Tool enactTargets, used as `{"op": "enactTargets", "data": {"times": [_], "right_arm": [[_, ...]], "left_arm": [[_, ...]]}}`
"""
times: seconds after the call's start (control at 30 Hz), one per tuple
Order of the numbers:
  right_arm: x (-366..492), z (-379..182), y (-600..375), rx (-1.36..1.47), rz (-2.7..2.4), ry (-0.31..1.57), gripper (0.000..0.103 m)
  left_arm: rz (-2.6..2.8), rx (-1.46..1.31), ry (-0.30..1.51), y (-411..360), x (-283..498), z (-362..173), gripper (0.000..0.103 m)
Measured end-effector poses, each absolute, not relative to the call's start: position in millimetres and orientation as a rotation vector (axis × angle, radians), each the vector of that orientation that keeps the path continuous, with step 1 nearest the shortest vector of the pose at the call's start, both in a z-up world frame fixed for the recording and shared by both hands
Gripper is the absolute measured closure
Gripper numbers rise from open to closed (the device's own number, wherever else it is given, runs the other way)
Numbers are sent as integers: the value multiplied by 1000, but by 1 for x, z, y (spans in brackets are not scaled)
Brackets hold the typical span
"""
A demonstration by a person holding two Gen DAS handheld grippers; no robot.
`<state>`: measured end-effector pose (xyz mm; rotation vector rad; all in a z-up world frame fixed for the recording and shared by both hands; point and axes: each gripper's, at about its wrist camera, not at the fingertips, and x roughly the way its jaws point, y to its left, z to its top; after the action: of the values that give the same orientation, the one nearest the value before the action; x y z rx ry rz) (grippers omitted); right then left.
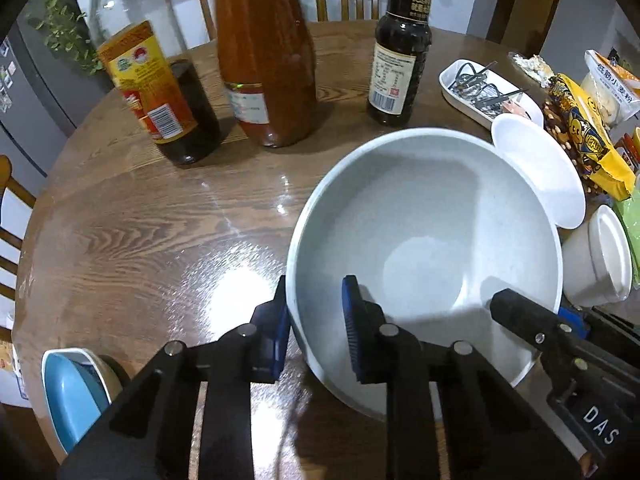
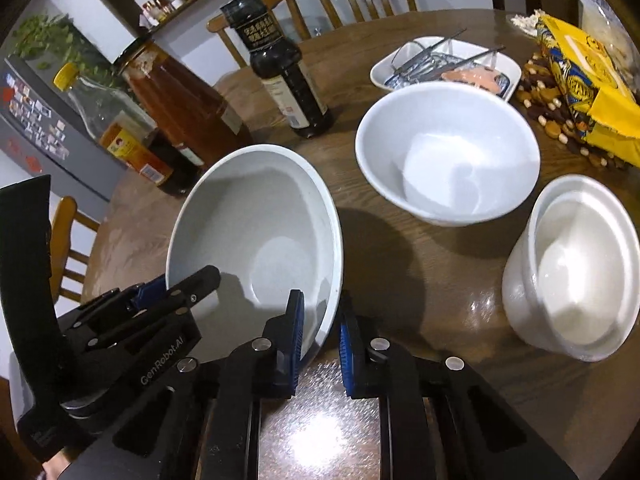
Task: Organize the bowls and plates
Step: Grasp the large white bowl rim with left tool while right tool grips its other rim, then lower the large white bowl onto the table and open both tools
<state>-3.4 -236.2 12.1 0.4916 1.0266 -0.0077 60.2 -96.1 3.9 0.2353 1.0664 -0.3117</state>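
Observation:
A pale grey bowl (image 1: 424, 240) is held tilted above the round wooden table (image 1: 140, 232). My left gripper (image 1: 316, 320) is shut on its near-left rim, one finger outside and one inside. My right gripper (image 2: 322, 336) is shut on the opposite rim of the same grey bowl (image 2: 256, 232). A white bowl (image 2: 448, 152) stands on the table to the right, and a white cup-like bowl (image 2: 576, 268) stands nearer at far right. A blue bowl (image 1: 74, 396) sits at the table's left edge in the left wrist view.
Several sauce bottles stand at the back left: a dark soy bottle (image 2: 286, 68), a red sauce bottle (image 1: 264, 48) and a yellow-labelled one (image 1: 156, 88). A white dish with whisk attachments (image 2: 444, 66) and a yellow snack bag (image 2: 584, 76) lie at the back right. Wooden chairs ring the table.

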Motion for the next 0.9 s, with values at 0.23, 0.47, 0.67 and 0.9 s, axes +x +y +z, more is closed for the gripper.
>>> {"op": "enactTargets", "data": {"times": [0.23, 0.47, 0.67, 0.9], "right_arm": [[-15, 20, -213, 475, 44, 1041, 85], [-23, 28, -181, 428, 122, 1060, 85], [-23, 26, -154, 386, 175, 1097, 85], [-19, 20, -136, 353, 207, 1144, 84]], "left_arm": [[-273, 222, 1046, -68, 38, 14, 79], [-214, 212, 1028, -33, 13, 24, 79], [-167, 176, 1063, -6, 4, 21, 78], [-137, 176, 1098, 5, 1, 12, 76]]}}
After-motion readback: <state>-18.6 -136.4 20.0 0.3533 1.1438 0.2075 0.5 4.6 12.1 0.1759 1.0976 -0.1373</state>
